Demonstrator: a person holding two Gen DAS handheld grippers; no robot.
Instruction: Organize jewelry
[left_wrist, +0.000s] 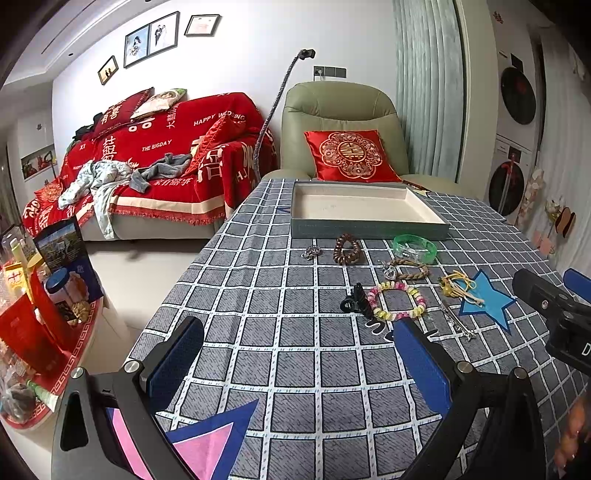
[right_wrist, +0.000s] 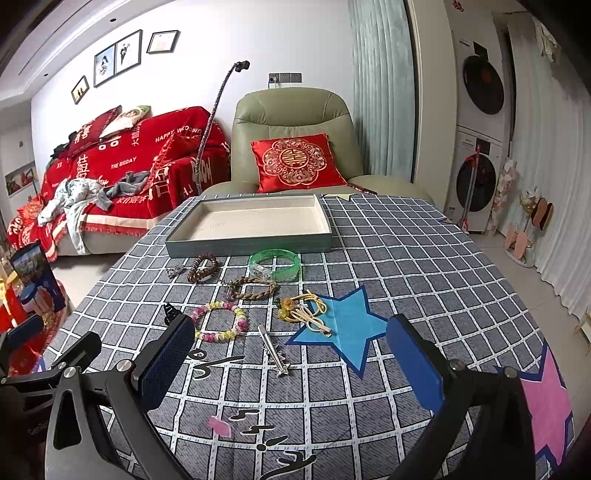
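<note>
Jewelry lies loose on the checked tablecloth (right_wrist: 388, 258) just before the empty tray (right_wrist: 251, 225): green bangle (right_wrist: 275, 264), pastel bead bracelet (right_wrist: 221, 321). Left gripper (left_wrist: 295, 365) and right gripper (right_wrist: 291, 365) both spread, gripping nothing. Silver hairpin (right_wrist: 275, 354) clearer in right view.

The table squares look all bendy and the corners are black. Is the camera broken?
No, it's the fisheye lens. Left wrist view: the tablecloth grid bows outward, the corners go black, and the tray stays sharp. Right wrist view: the same curving, with the washer leaning at the edge; even light, no harsh glare.
</note>
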